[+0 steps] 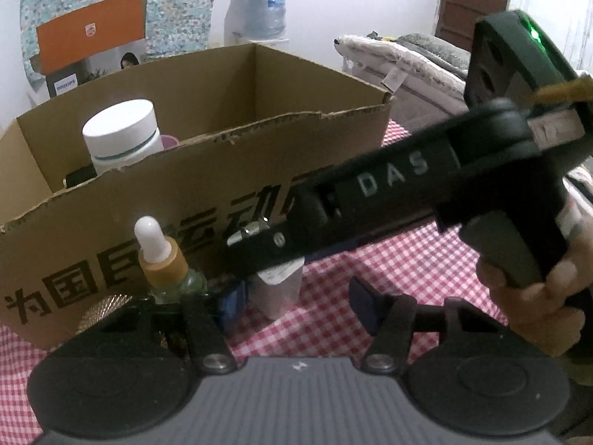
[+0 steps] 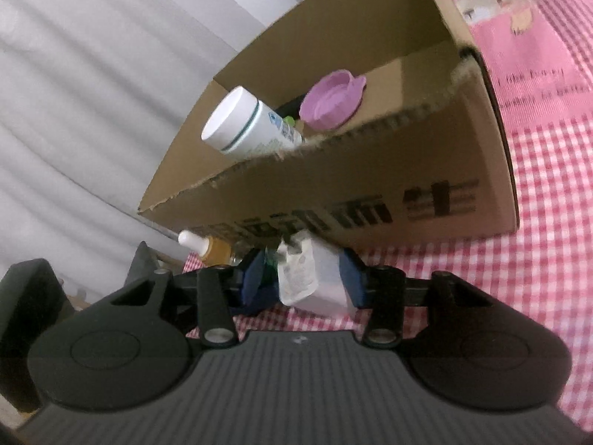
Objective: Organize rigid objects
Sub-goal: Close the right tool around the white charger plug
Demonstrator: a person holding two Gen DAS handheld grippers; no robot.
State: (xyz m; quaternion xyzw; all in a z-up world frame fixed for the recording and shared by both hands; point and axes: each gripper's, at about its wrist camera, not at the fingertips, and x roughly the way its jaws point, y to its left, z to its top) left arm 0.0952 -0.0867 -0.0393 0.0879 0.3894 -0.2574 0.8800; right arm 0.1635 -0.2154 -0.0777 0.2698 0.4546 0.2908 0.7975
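Cardboard box (image 1: pixel 207 170), open-topped with a ragged torn front rim and black printed characters on its front wall, fills the middle of the left wrist view and stands on the counter (image 1: pixel 389 259), which is covered in a red-and-white checked cloth. Inside it, toward the left of the frame, stands a white cylindrical jar (image 1: pixel 122 133) with a smooth lid and a thin green band; a lilac plastic lid (image 2: pixel 331 100) with small ear-like bumps shows beside it, clearer in the right wrist view. Something dark lies between and behind them, too hidden to name.

In front of the box, at lower left of the left wrist view, stands a dropper bottle (image 1: pixel 163 259) of greenish glass with an amber collar and a white rubber bulb. A gold, finely knurled round thing (image 1: pixel 103 311) sits just left of it, mostly cut off by the left gripper's body.

The right gripper (image 2: pixel 302 282) has its blue pads pressed on both sides of a small translucent white packet-like container (image 2: pixel 315 282) with a crumpled foil-like top; its jaws are closed on it, low by the box's front wall. In the left wrist view the same container (image 1: pixel 278 289) appears under the right gripper's black arm, which crosses the frame diagonally, held by a hand (image 1: pixel 537 307) at right.

The left gripper (image 1: pixel 296 296) stands partly open around that spot; one blue pad is largely hidden, and I cannot tell whether it touches anything.
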